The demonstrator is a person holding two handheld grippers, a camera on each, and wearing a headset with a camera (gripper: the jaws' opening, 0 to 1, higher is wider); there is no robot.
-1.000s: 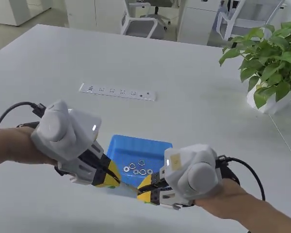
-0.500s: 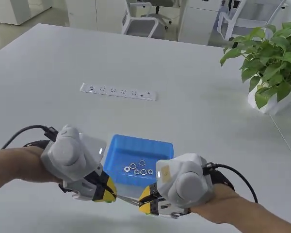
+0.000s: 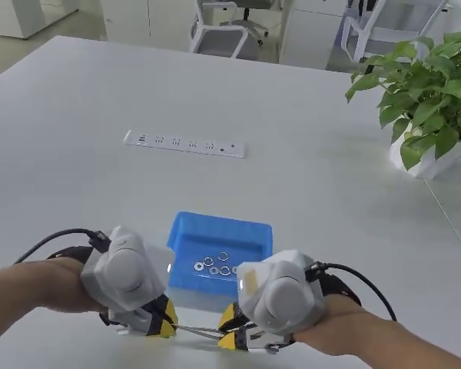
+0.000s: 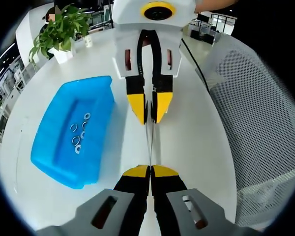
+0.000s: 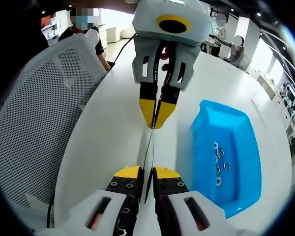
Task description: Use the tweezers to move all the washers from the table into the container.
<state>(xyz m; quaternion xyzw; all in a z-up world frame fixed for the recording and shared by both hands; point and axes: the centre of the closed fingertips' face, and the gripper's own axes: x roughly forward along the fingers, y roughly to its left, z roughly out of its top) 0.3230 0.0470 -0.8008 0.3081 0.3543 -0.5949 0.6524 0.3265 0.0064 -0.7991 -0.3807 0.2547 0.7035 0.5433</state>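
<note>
- While both pairs of yellow-tipped jaws stay pinched on it, the thin steel tweezers [image 4: 150, 140] span from left gripper [image 4: 150, 172] to right gripper [image 4: 150, 105], one end clamped in each.
- Change: both grippers have drawn back off the near rim of the blue plastic container [image 3: 215, 224], which now lies just beyond them.
- Contents: small metal ring washers [image 3: 215, 266], inside the container, beyond the tips; transfer probably finished, or a regrip underway.

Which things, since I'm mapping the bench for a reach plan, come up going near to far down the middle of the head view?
tweezers → blue container → power strip → office chair
</note>
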